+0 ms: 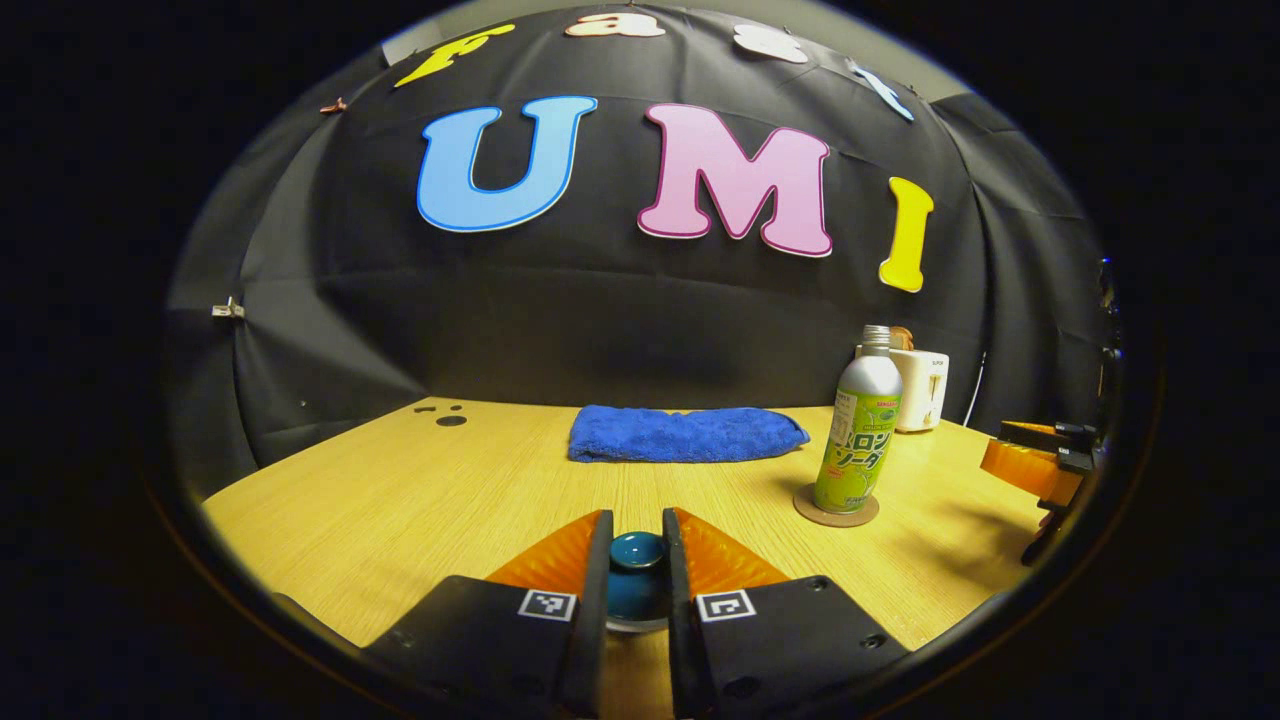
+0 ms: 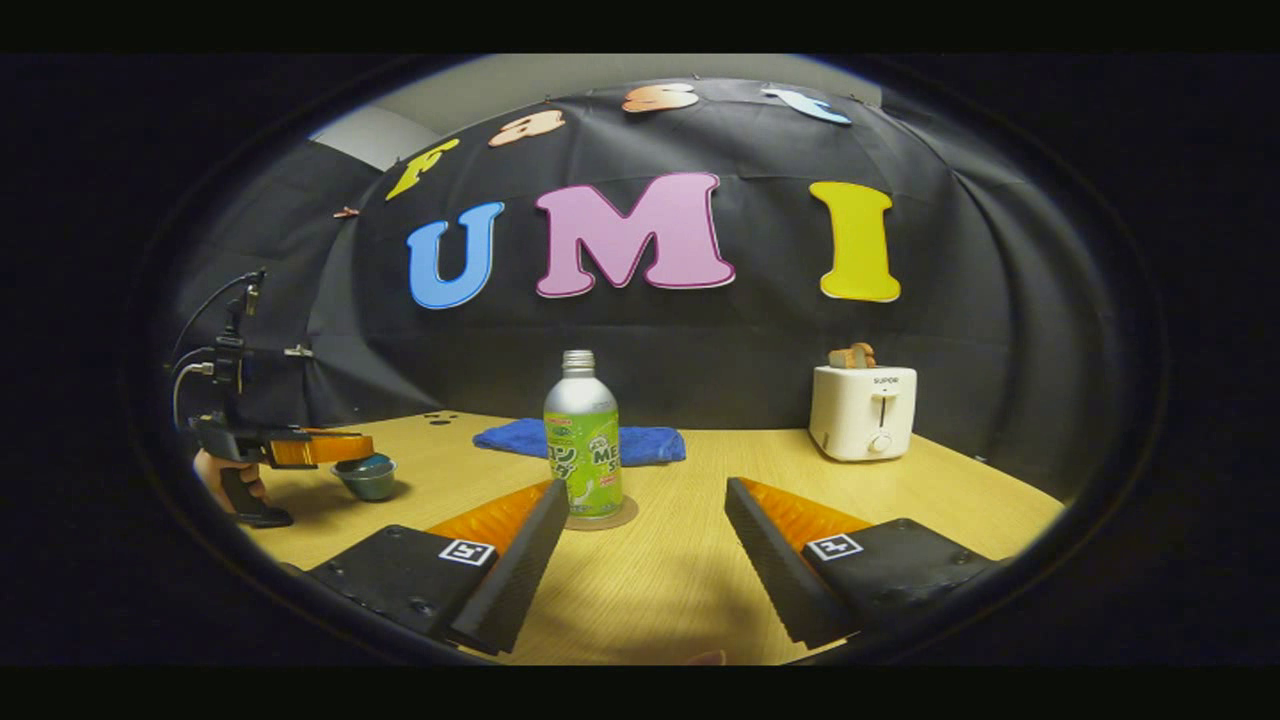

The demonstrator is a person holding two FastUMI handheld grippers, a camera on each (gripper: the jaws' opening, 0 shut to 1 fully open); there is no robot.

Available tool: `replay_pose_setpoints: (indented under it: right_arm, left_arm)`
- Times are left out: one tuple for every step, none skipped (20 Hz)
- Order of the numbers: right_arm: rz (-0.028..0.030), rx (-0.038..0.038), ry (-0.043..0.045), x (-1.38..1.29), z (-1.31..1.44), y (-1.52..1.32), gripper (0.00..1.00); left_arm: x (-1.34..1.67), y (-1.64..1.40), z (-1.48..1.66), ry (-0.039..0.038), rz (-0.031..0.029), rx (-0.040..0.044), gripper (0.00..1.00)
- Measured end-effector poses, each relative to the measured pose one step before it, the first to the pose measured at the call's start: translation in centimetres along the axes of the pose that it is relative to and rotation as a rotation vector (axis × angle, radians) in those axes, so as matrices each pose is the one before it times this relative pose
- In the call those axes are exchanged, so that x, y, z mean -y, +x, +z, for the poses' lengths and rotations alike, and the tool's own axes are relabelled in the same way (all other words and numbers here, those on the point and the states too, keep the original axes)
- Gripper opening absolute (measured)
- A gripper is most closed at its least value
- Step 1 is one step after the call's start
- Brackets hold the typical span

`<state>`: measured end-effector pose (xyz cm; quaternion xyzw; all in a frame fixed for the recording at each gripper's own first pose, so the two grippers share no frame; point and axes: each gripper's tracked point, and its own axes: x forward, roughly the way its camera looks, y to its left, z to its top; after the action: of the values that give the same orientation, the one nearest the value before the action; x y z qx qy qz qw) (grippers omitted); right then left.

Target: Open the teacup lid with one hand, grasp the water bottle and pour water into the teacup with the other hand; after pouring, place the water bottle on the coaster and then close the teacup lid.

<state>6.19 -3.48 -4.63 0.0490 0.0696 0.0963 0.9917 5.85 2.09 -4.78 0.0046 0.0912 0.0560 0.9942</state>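
Note:
My left gripper [image 1: 637,522] is shut on the round knob of the dark teal teacup lid [image 1: 637,552]. In the right gripper view that gripper [image 2: 330,448], held by a hand, sits at the far left with the lid [image 2: 360,463] at the rim of the teacup [image 2: 368,484]; whether the lid rests on the cup or hovers just above it I cannot tell. The silver and green water bottle [image 1: 858,440] [image 2: 583,450] stands upright on the round coaster [image 1: 836,510] [image 2: 612,521]. My right gripper [image 2: 645,505] is open, close in front of the bottle, and appears at the right edge [image 1: 1040,465].
A folded blue towel [image 1: 685,433] [image 2: 650,443] lies at the back of the wooden table [image 1: 400,500]. A white toaster [image 2: 862,410] [image 1: 925,388] with bread in it stands at the back right. The table's front edge is near both grippers.

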Motion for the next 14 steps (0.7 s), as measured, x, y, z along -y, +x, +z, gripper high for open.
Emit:
replay_pose_setpoints:
  right_arm:
    - [-0.00004,-0.00023,0.00024,-0.011,-0.015,-0.028,0.97]
    - [0.00015,0.00001,-0.00028,0.055,-0.014,0.004,0.96]
    - [0.00011,-0.00012,0.00012,-0.048,-0.004,-0.030,0.97]
    - [0.00013,-0.00002,-0.00013,0.048,0.008,0.005,0.97]
    - [0.00002,-0.00016,0.00002,0.007,-0.047,0.080,0.97]
    - [0.00018,0.00000,-0.00007,0.041,0.027,-0.023,0.97]
    - [0.00005,-0.00014,-0.00004,-0.040,0.075,-0.054,0.97]
    - [0.00014,0.00023,-0.00018,0.021,-0.022,0.001,0.97]
    - [0.00001,-0.00023,0.00018,-0.041,-0.025,-0.030,0.97]
    - [0.00012,0.00004,-0.00027,0.038,0.013,0.012,0.97]
    - [0.00004,-0.00021,0.00022,-0.027,0.002,-0.026,0.97]
    - [0.00025,-0.00007,-0.00006,0.039,-0.002,0.047,0.97]
    - [0.00015,-0.00021,0.00016,-0.012,0.022,-0.043,0.97]
    - [-0.00002,0.00002,-0.00019,0.028,-0.003,0.041,0.97]
  left_arm:
    - [-0.052,0.027,0.012,0.00408,0.00317,-0.00120,0.33]
    - [0.054,0.087,-0.088,0.00351,0.00099,-0.00234,0.30]
    - [0.092,0.071,-0.005,0.00457,0.00210,-0.00555,0.33]
    - [-0.039,0.017,-0.220,0.00481,-0.00042,-0.00691,0.30]
    - [0.016,0.018,-0.051,0.00426,0.00208,-0.00797,0.30]
    - [0.004,0.013,-0.165,0.00439,0.00178,-0.00600,0.33]
    - [-0.042,0.103,-0.029,0.00211,0.00448,-0.00545,0.31]
    - [-0.084,0.051,-0.137,0.00210,0.00573,-0.00522,0.31]
    - [0.024,0.035,-0.032,0.00328,0.00342,-0.00734,0.32]
    - [0.063,0.114,-0.142,0.00565,-0.00091,-0.00964,0.33]
    - [-0.031,0.067,0.007,0.00505,0.00361,-0.00310,0.34]
    - [0.004,-0.069,-0.068,0.00146,-0.00126,-0.00084,0.36]
    - [0.001,-0.152,-0.065,-0.00106,-0.00154,-0.00030,0.41]
    - [0.110,-0.012,0.055,-0.00456,-0.00127,0.00015,0.46]
